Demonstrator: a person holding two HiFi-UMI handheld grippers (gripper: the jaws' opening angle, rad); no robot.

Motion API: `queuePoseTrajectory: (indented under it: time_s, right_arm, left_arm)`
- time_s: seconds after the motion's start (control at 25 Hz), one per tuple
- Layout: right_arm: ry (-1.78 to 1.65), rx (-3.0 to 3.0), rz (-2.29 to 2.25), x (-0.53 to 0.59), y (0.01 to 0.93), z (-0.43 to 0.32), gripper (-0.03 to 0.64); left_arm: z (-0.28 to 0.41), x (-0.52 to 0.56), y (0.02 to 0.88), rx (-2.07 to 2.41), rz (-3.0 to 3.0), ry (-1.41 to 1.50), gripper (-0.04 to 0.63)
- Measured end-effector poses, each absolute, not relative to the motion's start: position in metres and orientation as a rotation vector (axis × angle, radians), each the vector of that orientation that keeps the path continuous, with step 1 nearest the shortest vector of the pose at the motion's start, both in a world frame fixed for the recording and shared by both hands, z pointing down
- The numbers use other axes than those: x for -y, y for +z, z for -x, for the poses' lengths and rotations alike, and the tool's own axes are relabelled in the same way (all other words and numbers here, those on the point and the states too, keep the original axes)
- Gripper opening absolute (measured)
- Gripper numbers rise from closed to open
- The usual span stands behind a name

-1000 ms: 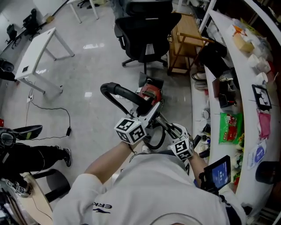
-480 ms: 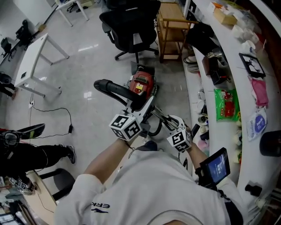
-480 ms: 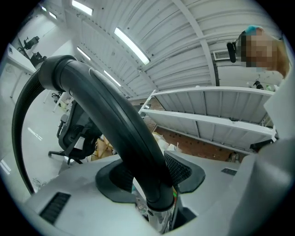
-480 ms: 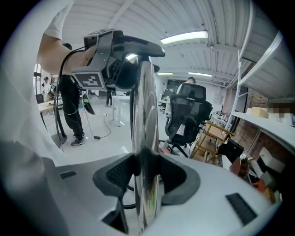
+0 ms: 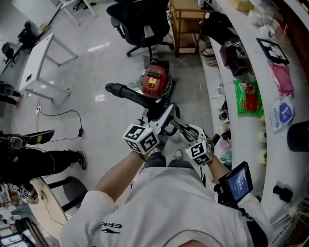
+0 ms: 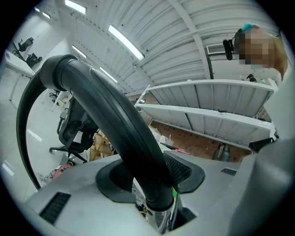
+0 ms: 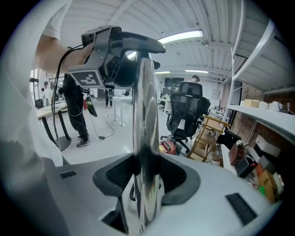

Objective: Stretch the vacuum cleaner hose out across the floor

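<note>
office chair: beside wooden rack | white table: left | green packet: on counter

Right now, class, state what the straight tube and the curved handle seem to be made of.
The straight tube: probably polished metal, mirror-bright; it reflects the room. The curved handle: likely moulded black plastic, smooth with a dull sheen streak; rubber cannot be excluded.

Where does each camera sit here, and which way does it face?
Head view: on the head, steeply down at the vacuum cleaner; arms, left gripper, right gripper show.
Left gripper view: along its jaws, shut on the hose handle.
Right gripper view: along its jaws, shut on the metal tube; forearm shows.
Shared: both gripper views show the office chair.
</note>
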State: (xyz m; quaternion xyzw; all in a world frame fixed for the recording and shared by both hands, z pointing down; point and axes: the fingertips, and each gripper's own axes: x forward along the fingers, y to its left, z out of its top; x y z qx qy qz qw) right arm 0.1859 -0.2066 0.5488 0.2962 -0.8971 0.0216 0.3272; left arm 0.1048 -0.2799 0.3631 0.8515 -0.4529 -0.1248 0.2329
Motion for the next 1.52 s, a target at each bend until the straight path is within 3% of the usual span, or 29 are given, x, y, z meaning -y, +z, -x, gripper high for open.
queuePoseTrajectory:
  time_s: [0.96, 1.52]
  right_arm:
    - [0.171, 2.166, -1.078, -0.011, 0.562, -0.101, 0.172]
    - [0.175, 2.127, -1.139, -0.133, 0.571, -0.147, 0.172]
  left_arm:
    - [-0.044, 0.074, 0.373, 0.826, -2.512, -0.263, 0.179]
    - [-0.093, -0.050, 0.380, 0.766, -2.531, -0.244, 0.175]
